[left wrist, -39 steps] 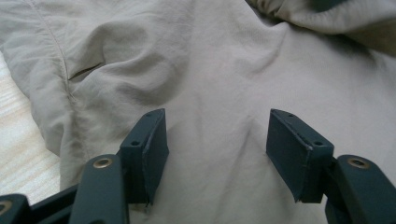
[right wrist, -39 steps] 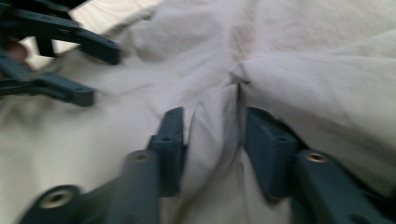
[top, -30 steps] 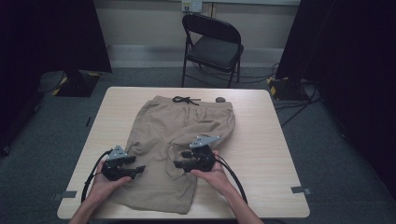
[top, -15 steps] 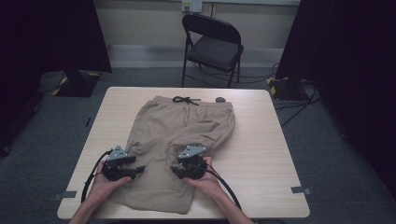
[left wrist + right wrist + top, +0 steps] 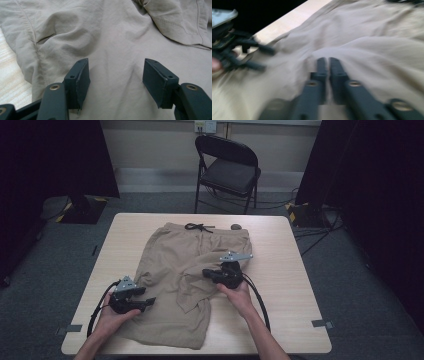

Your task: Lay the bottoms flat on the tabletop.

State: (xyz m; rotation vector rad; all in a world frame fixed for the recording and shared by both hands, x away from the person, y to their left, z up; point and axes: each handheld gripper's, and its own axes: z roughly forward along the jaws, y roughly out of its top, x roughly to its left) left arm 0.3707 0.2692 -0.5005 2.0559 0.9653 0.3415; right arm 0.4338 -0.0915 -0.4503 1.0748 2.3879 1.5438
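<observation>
Khaki shorts [image 5: 172, 250] lie flat on the wooden table [image 5: 285, 255], with the waistband and black drawstring [image 5: 198, 227] at the far side. My left gripper [image 5: 148, 303] rests on the left leg near its outer seam. Its jaws stand open over smooth cloth [image 5: 112, 37] in the left gripper view [image 5: 116, 68]. My right gripper [image 5: 206, 273] sits over the right leg. Its jaws have just been closing and now stand almost together [image 5: 327, 60], pinching a raised fold of the shorts [image 5: 374, 37]. The right leg's lower part is drawn up and rumpled.
A small dark object [image 5: 235, 226] lies on the table beside the waistband. A black folding chair [image 5: 227, 170] stands beyond the far edge. Bare tabletop runs along the right side and the left edge. Cables trail from both grippers toward the near edge.
My right gripper has moved away from the near edge, toward the far right, taking the right leg's cloth with it into a fold. The left gripper has stayed put.
</observation>
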